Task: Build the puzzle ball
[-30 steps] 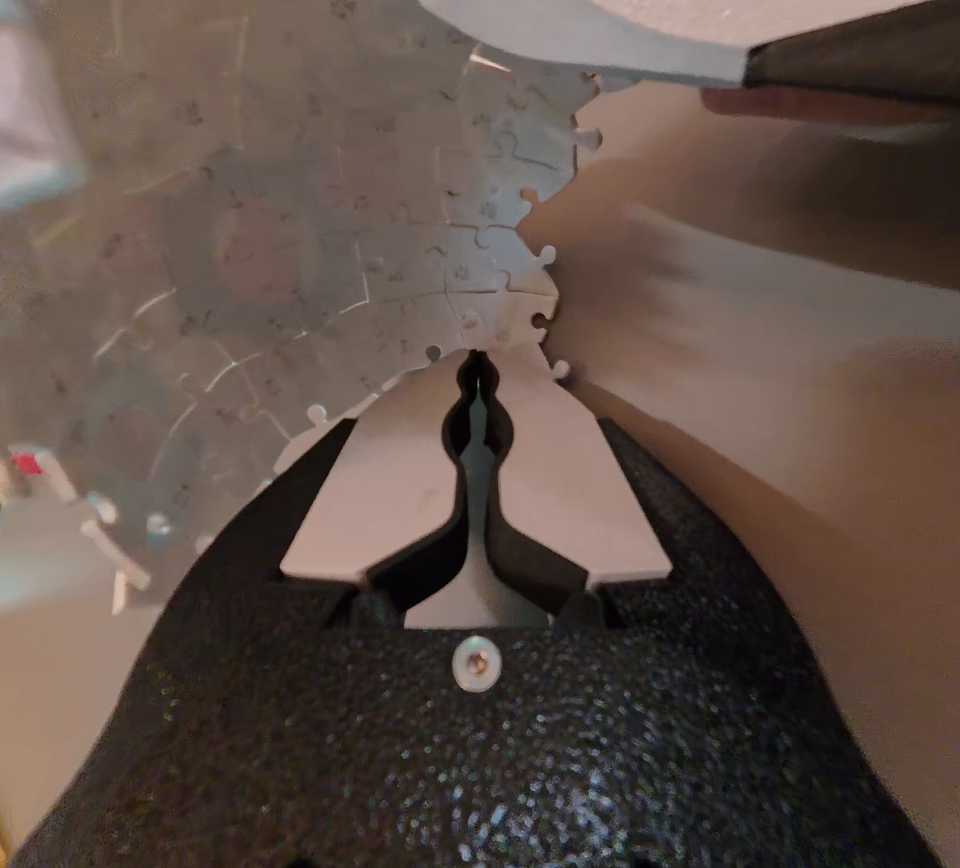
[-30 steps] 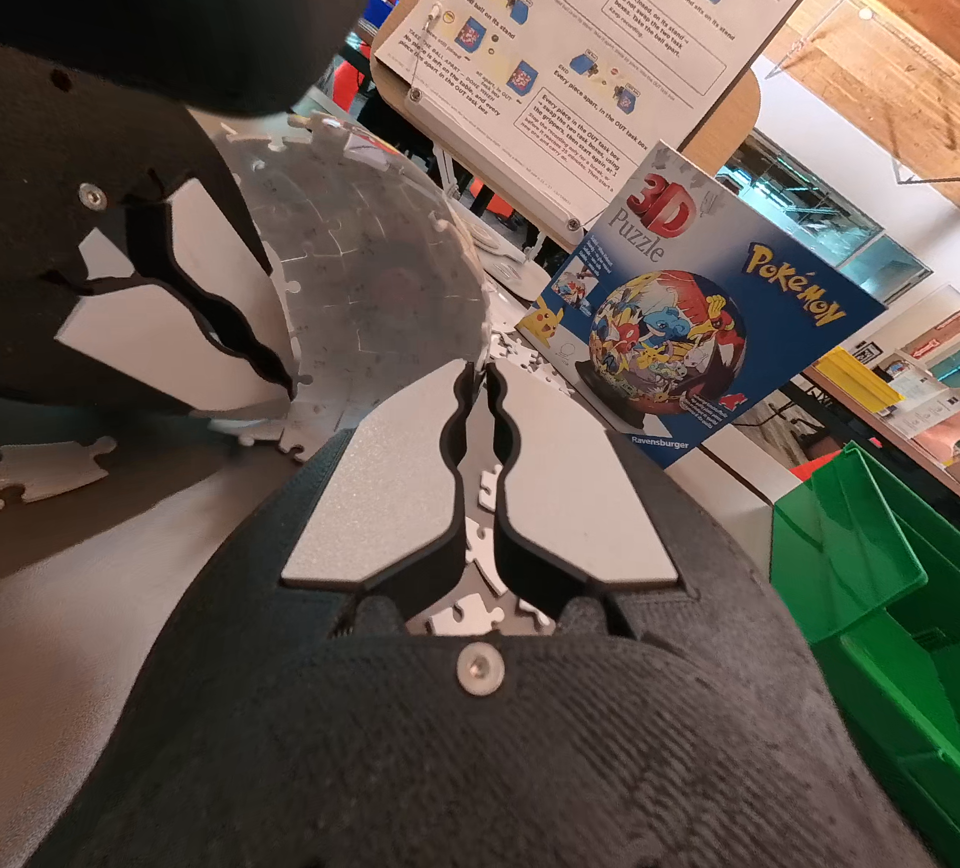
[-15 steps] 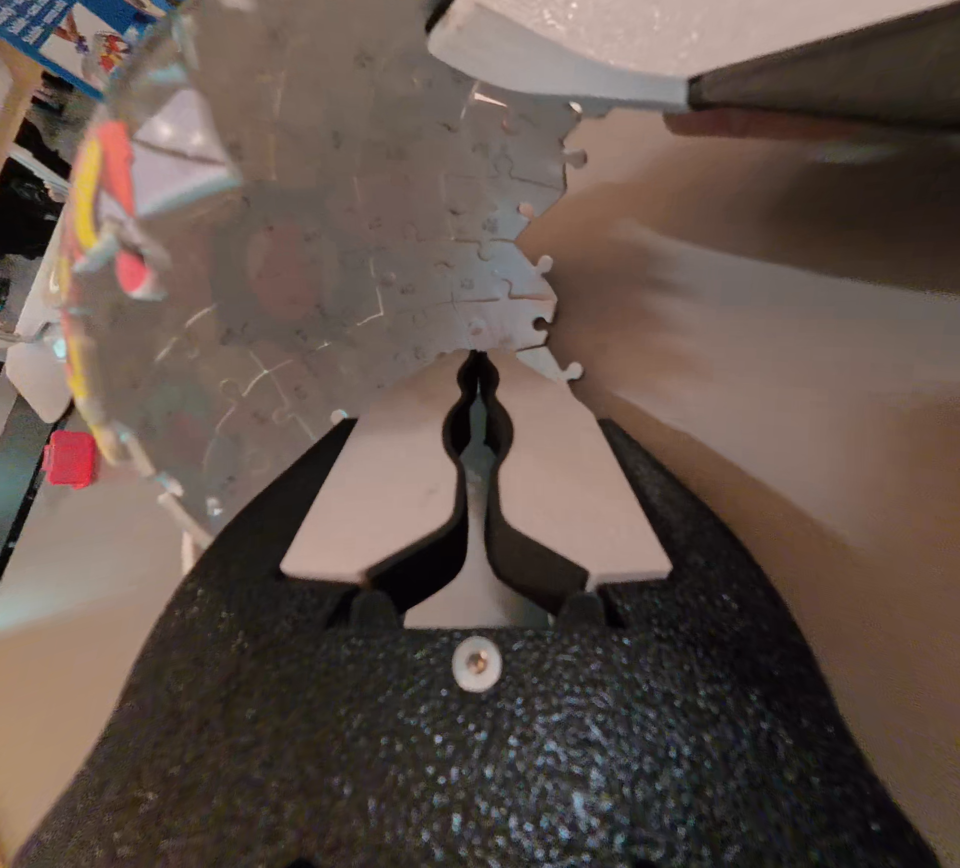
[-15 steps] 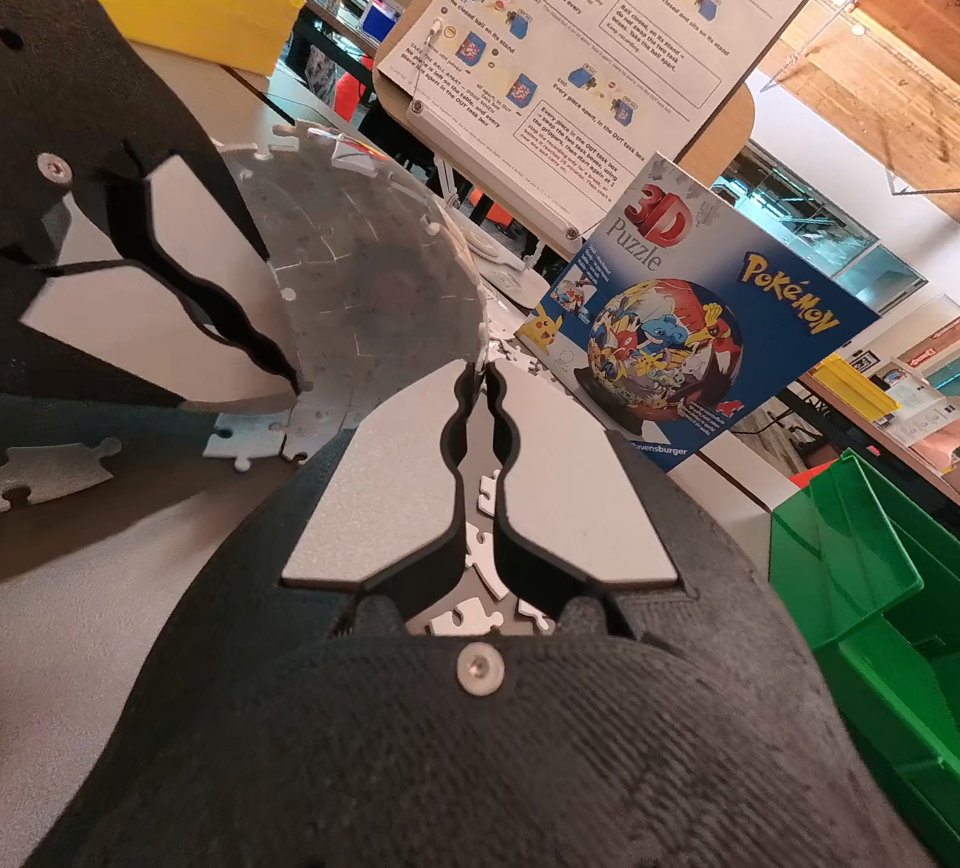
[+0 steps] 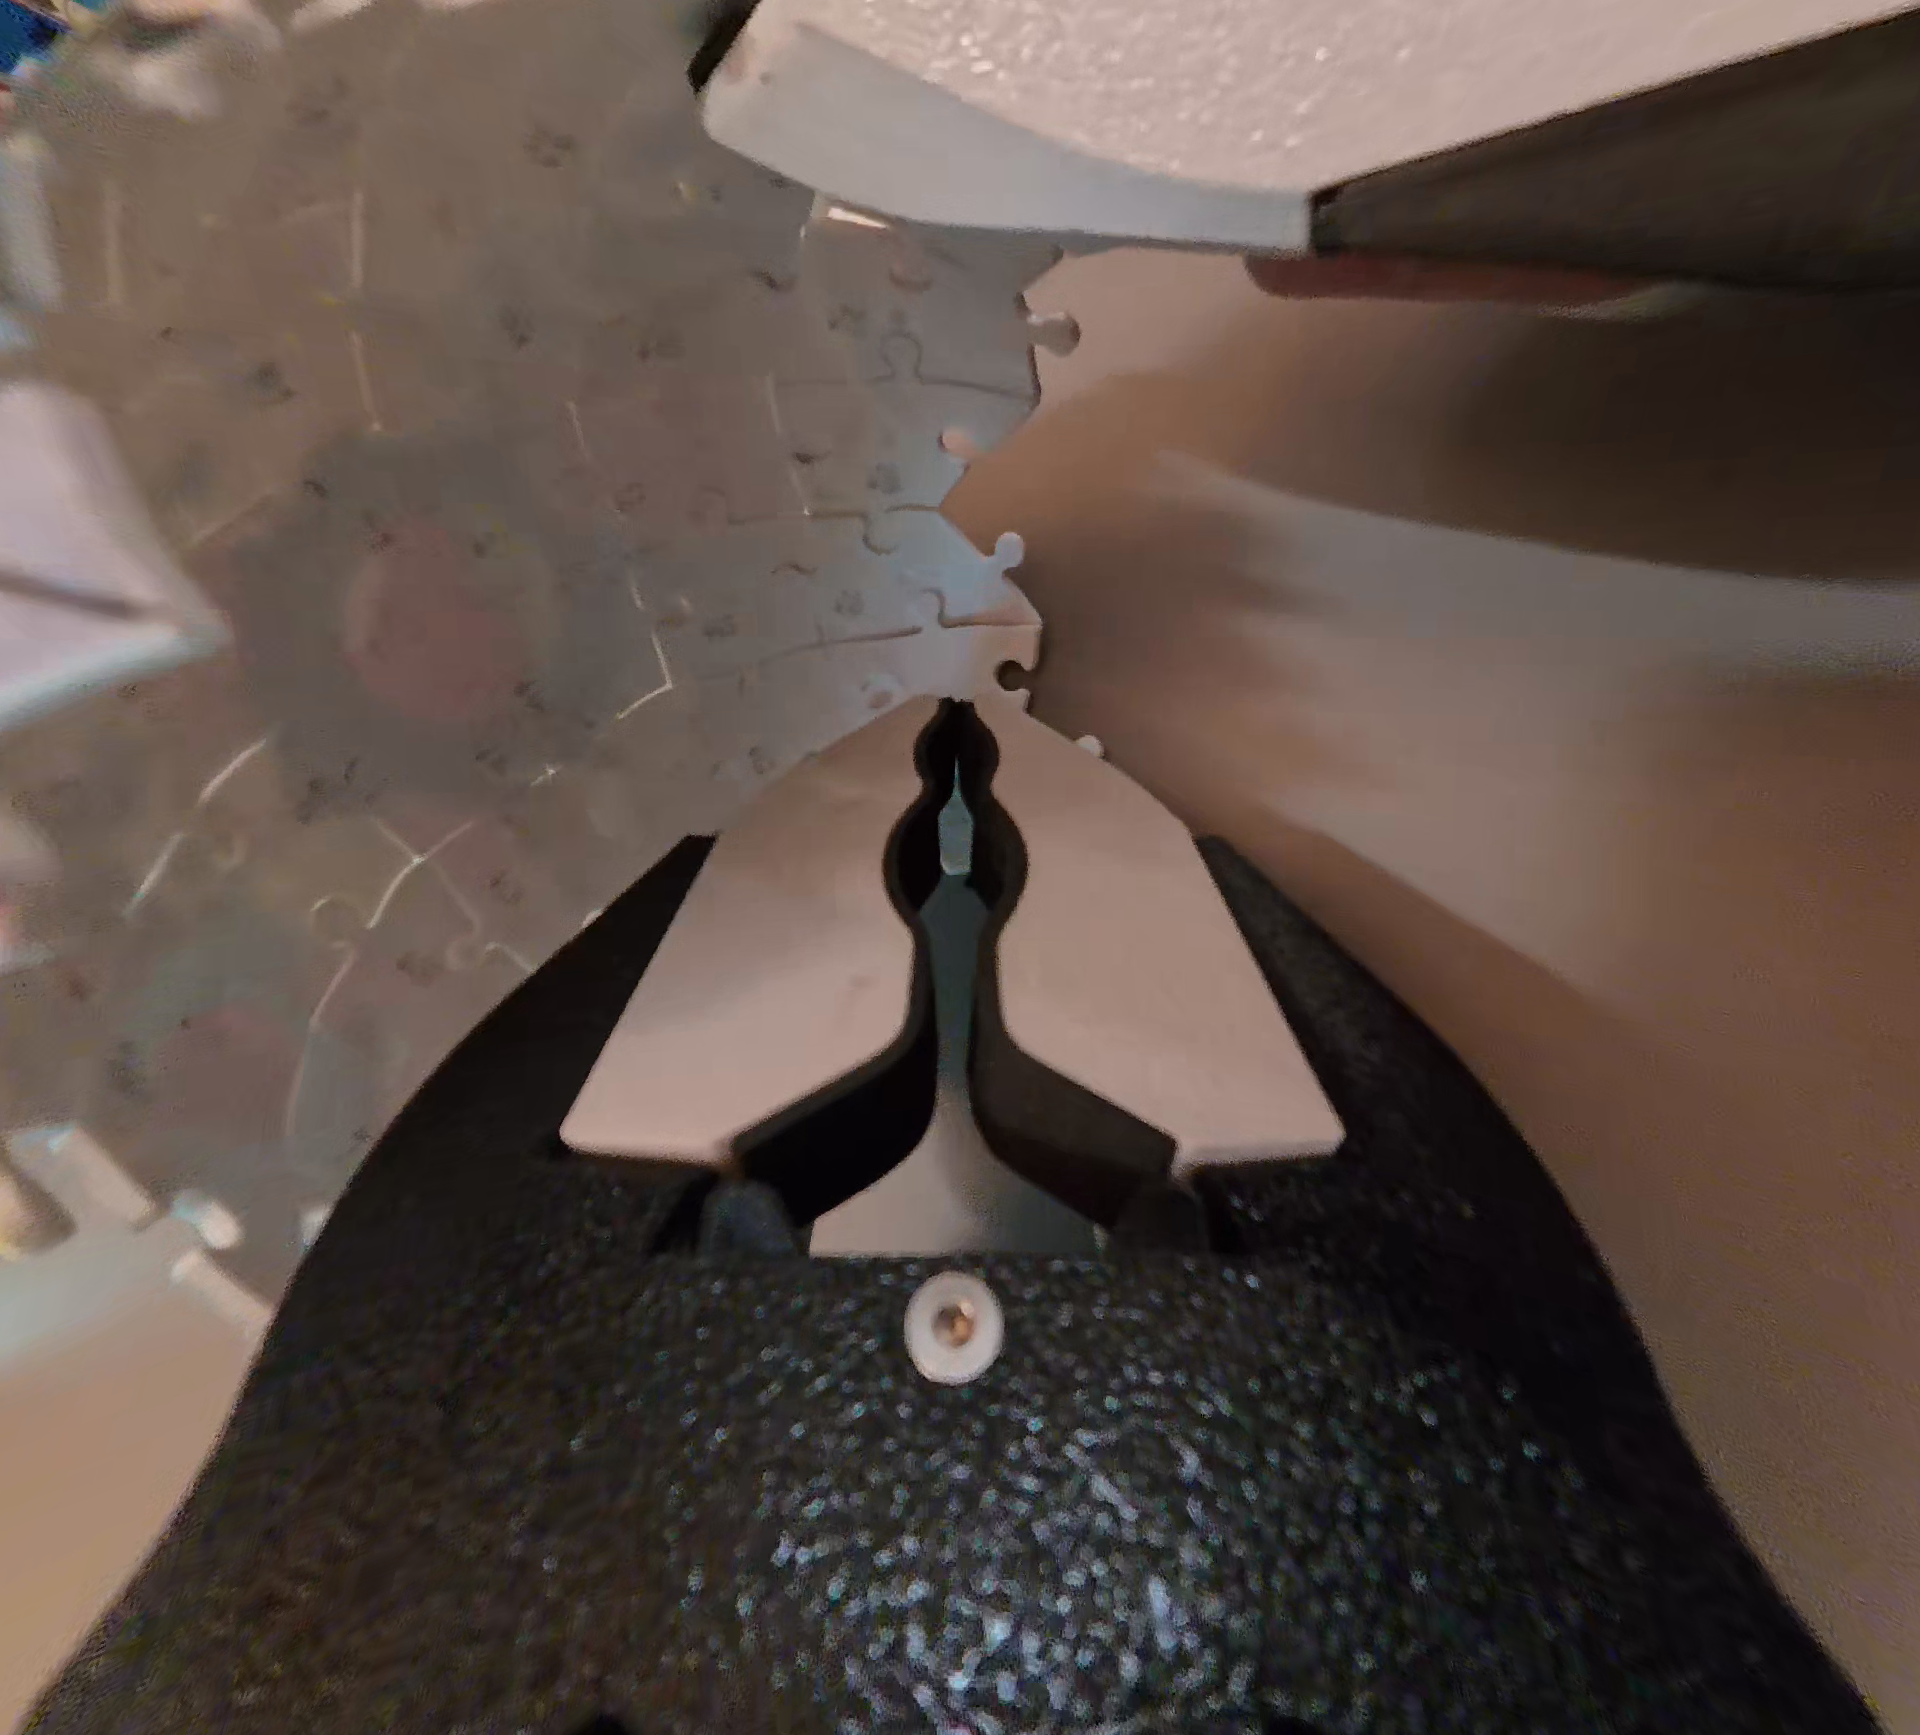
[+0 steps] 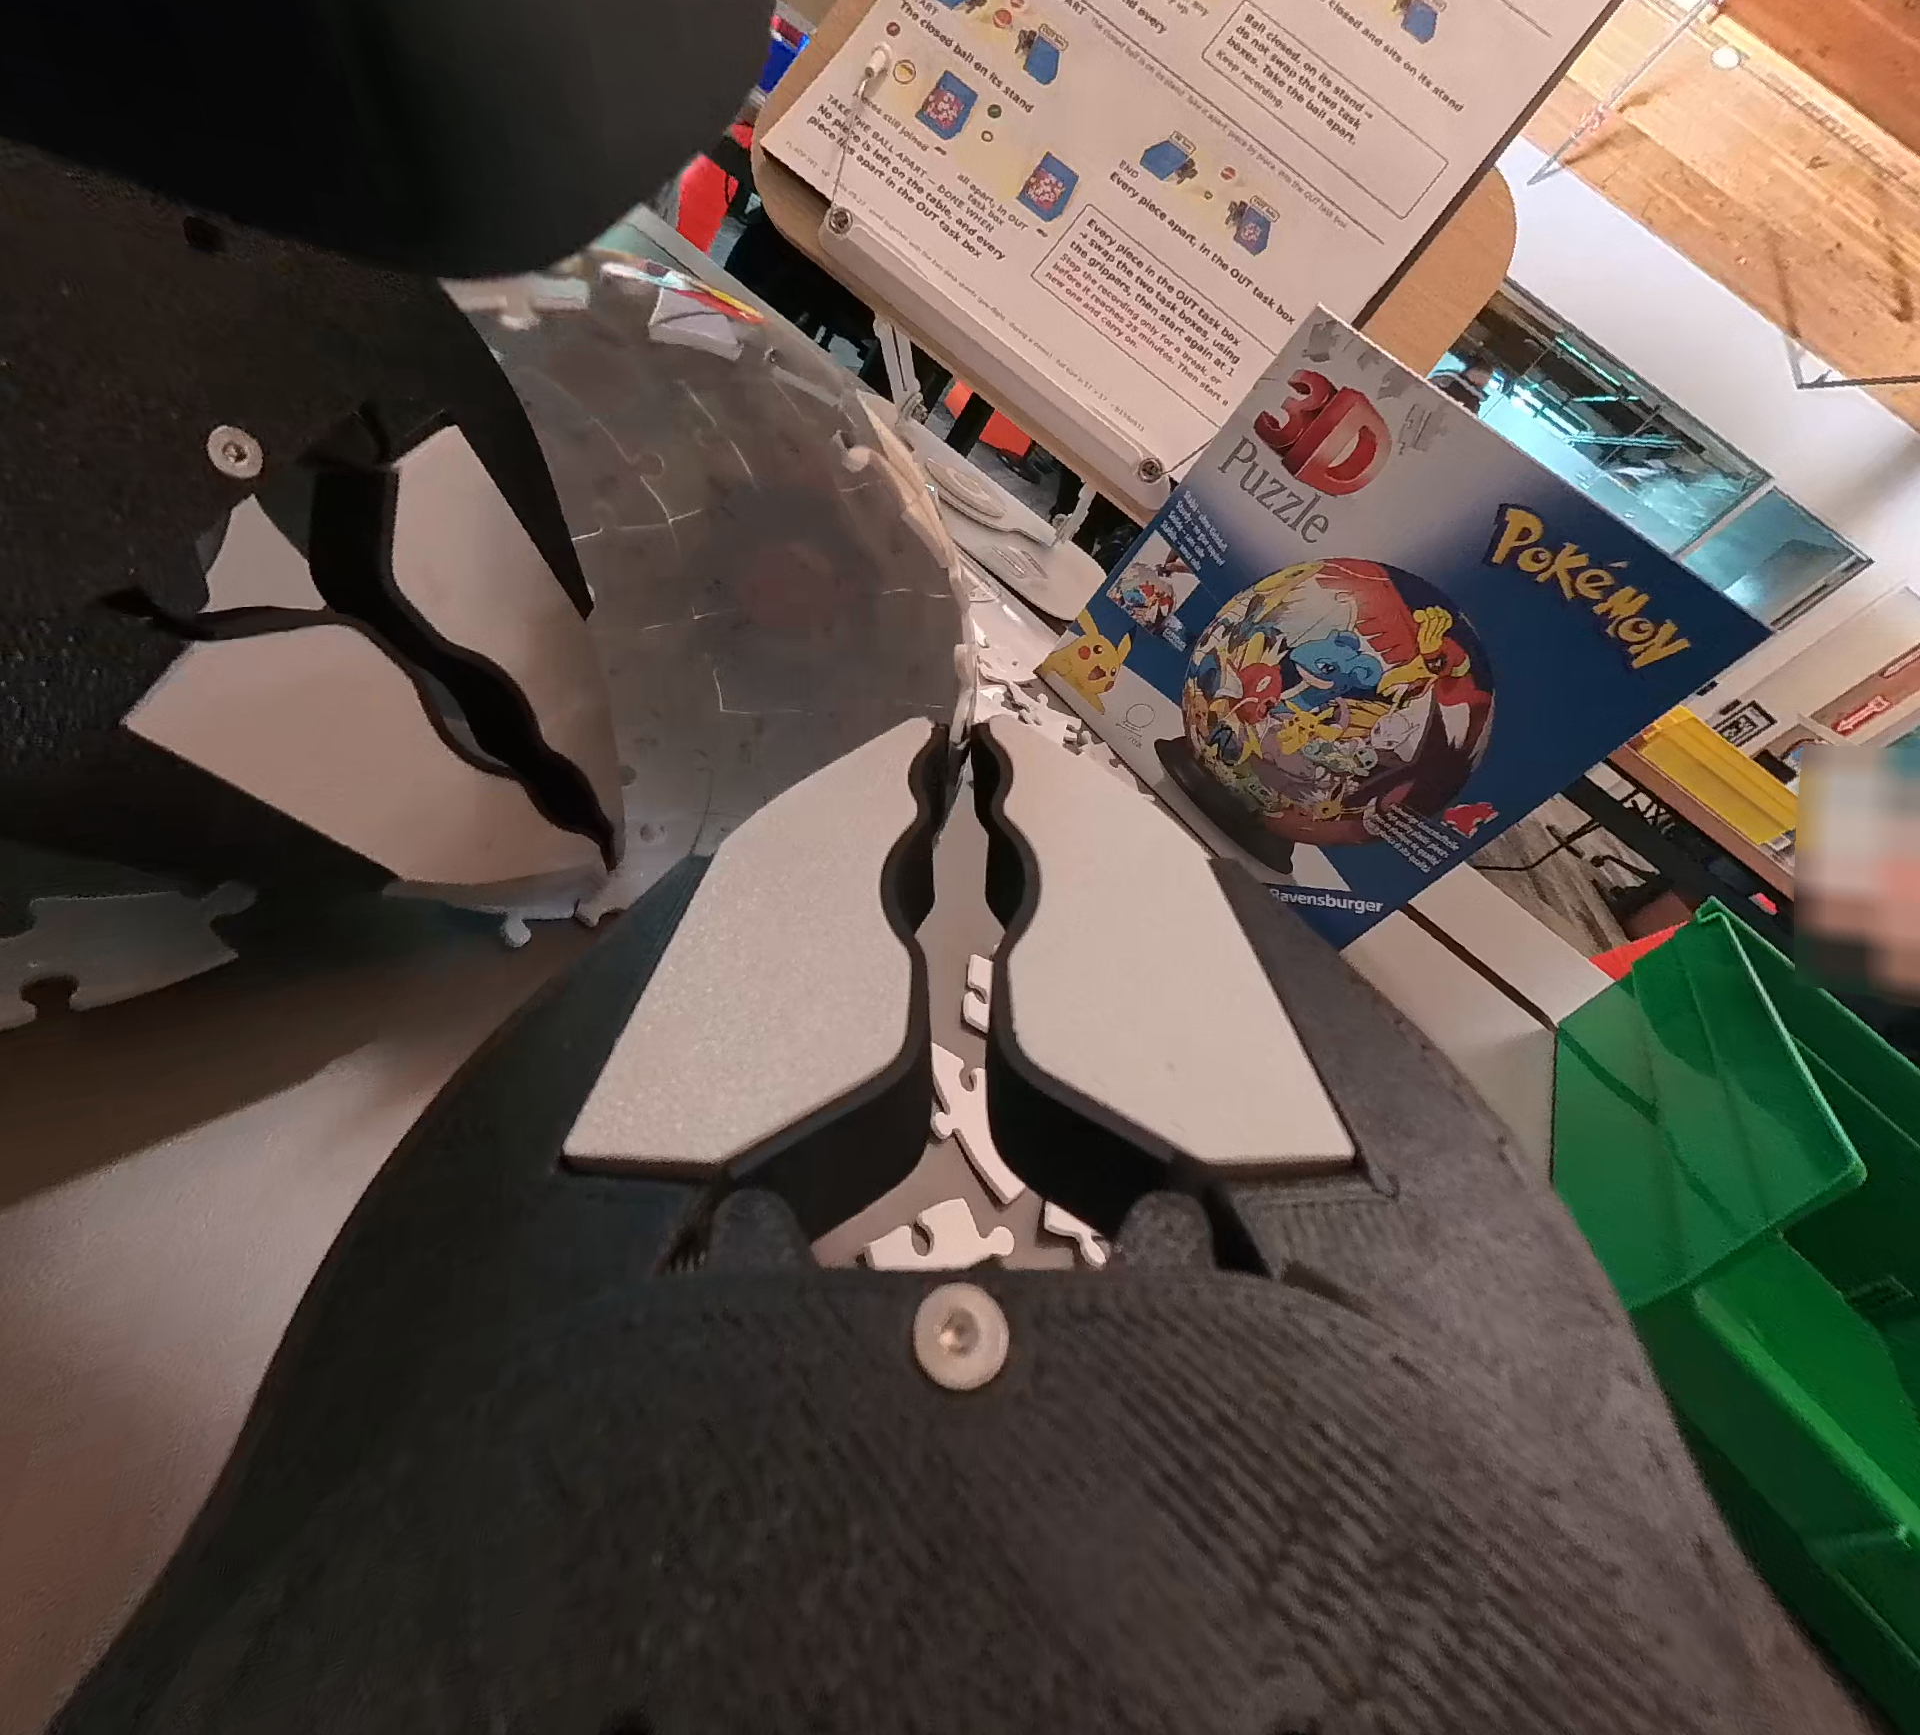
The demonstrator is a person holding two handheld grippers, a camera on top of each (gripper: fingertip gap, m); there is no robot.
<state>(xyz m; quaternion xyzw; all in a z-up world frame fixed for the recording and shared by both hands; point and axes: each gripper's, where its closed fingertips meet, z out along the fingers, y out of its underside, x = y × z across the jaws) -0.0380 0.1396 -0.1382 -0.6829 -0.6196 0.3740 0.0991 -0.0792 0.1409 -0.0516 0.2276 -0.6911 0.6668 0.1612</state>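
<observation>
Half-built puzzle ball (image 6: pixel 748 584), a curved grey shell of interlocked pieces with knobbed edges, at centre left of the right wrist frame. Pinched at its lower rim by the left tongs (image 6: pixel 608 838), at its right rim by the right tongs (image 6: pixel 966 735), both nearly closed. Loose white pieces (image 6: pixel 961 1155) below; glossy puzzle box (image 6: pixel 1455 605) at right.

the left gripper (image 6: pixel 608 838) and curved puzzle shell (image 6: pixel 748 563) fill the right wrist view's left half. bare table (image 6: pixel 156 1290) lies open at lower left. the green bin (image 6: pixel 1745 1197) blocks the lower right, the puzzle box (image 6: pixel 1403 646) the centre right.
</observation>
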